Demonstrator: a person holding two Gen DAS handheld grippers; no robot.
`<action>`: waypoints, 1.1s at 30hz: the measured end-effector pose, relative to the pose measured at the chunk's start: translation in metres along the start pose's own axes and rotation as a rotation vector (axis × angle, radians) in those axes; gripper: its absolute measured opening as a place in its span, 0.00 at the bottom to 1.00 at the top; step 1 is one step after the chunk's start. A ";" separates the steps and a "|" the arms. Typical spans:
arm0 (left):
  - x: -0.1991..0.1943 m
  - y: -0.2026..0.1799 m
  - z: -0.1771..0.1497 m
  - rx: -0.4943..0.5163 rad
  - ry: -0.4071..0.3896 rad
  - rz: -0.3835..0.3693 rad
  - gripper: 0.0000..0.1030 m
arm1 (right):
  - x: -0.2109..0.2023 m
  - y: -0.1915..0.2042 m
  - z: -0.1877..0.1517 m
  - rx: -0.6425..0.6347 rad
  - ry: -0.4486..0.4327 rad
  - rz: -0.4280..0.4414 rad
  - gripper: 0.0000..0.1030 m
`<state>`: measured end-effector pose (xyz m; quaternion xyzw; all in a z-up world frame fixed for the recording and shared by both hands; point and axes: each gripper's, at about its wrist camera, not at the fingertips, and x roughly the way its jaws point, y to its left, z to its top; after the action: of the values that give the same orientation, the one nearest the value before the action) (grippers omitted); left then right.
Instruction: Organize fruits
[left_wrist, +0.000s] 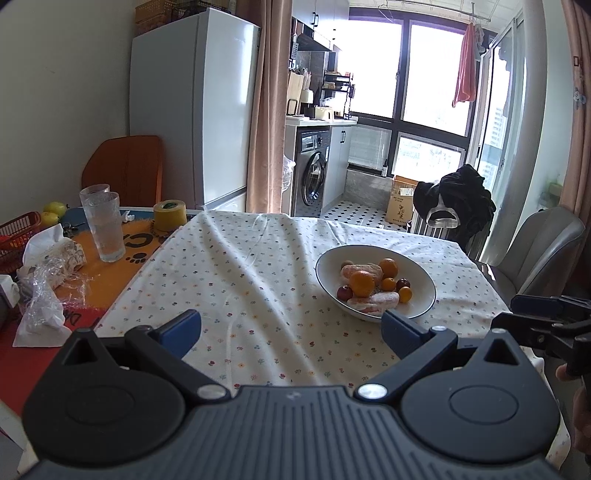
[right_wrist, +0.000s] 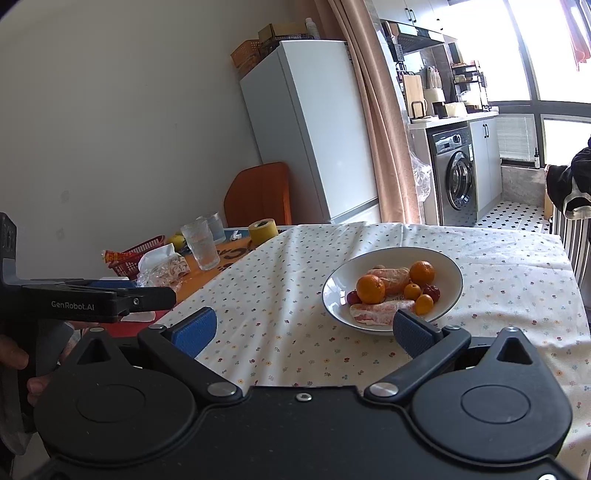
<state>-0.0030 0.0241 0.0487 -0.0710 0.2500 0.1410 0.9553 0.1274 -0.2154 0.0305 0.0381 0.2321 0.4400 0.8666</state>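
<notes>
A white bowl (left_wrist: 421, 273) (right_wrist: 448, 269) sits on the flowered tablecloth (left_wrist: 240, 280) (right_wrist: 280, 280). It holds oranges (left_wrist: 362, 283) (right_wrist: 370, 289), small red fruits (left_wrist: 344, 292) (right_wrist: 431, 291) and wrapped pinkish pieces (left_wrist: 376, 307) (right_wrist: 380, 313). My left gripper (left_wrist: 291, 330) is open and empty, near the table's front, left of the bowl. My right gripper (right_wrist: 304, 330) is open and empty, just short of the bowl's near rim. Each gripper shows at the edge of the other's view, the right one (left_wrist: 546, 321) and the left one (right_wrist: 92, 301).
At the left stand stacked glasses (left_wrist: 103, 225) (right_wrist: 201, 242), a yellow tape roll (left_wrist: 170, 215) (right_wrist: 263, 229), a tissue pack (left_wrist: 51, 254) (right_wrist: 162, 266), a red basket (left_wrist: 16, 236) (right_wrist: 136, 258) and yellow-green fruit (left_wrist: 54, 208) (right_wrist: 177, 240). A grey chair (left_wrist: 535, 254) stands right of the table.
</notes>
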 end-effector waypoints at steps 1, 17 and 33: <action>-0.001 0.001 0.000 -0.006 -0.002 -0.002 0.99 | -0.001 0.000 0.000 0.001 0.001 -0.001 1.00; -0.003 0.010 -0.007 -0.023 0.003 -0.019 0.99 | -0.005 0.010 -0.002 -0.011 0.027 -0.040 1.00; -0.003 0.020 -0.011 -0.037 0.006 -0.017 0.99 | -0.003 0.018 0.000 -0.034 0.043 -0.055 1.00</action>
<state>-0.0166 0.0402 0.0397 -0.0910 0.2495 0.1374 0.9543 0.1123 -0.2071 0.0367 0.0076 0.2443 0.4206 0.8737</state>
